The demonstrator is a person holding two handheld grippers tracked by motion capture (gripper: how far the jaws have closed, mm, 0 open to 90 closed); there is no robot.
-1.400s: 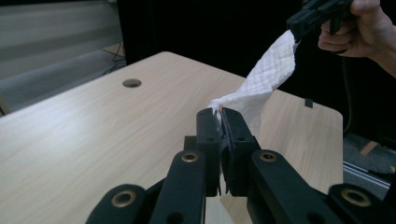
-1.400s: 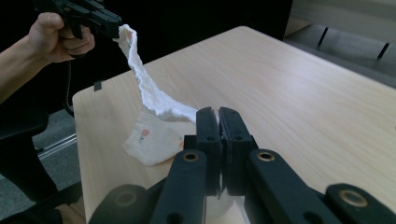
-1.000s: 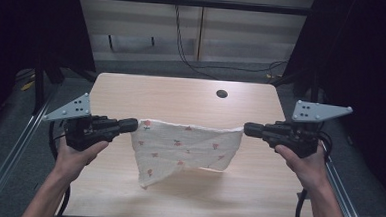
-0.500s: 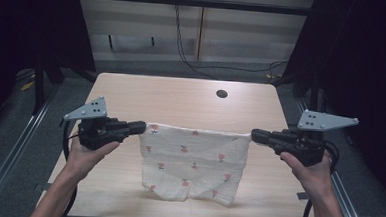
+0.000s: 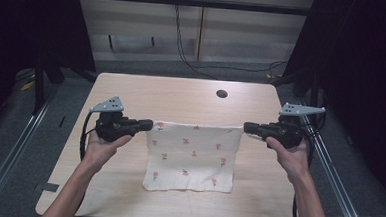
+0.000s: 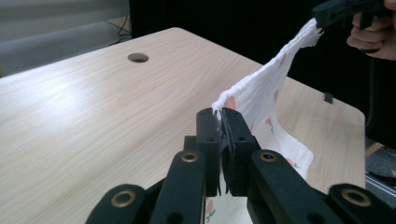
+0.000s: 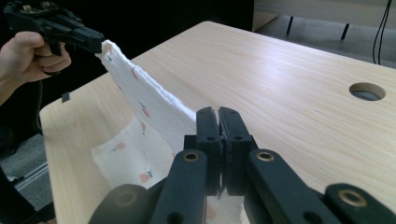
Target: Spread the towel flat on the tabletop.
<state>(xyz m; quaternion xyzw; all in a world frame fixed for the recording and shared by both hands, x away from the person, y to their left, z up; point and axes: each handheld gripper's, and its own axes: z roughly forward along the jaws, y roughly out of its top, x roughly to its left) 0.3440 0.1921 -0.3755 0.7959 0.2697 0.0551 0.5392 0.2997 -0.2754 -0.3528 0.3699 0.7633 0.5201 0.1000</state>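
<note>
A white cloth (image 5: 191,156) with small red prints hangs stretched between the two grippers over the wooden table (image 5: 181,95); its lower part rests on the tabletop. My left gripper (image 5: 150,126) is shut on the cloth's top left corner, and in the left gripper view the jaws (image 6: 221,116) pinch the cloth (image 6: 261,93) edge. My right gripper (image 5: 246,127) is shut on the top right corner; in the right gripper view its jaws (image 7: 218,114) clamp the cloth (image 7: 149,105), which runs to the other gripper (image 7: 91,39).
A round cable hole (image 5: 222,94) sits near the table's far edge. Metal rails (image 5: 14,144) run along both sides of the table. Cables (image 5: 184,48) hang down by the back wall.
Both grippers have come down and toward the near side with the cloth. The cloth's top edge is now stretched straight, and its lower part has spread onto the table.
</note>
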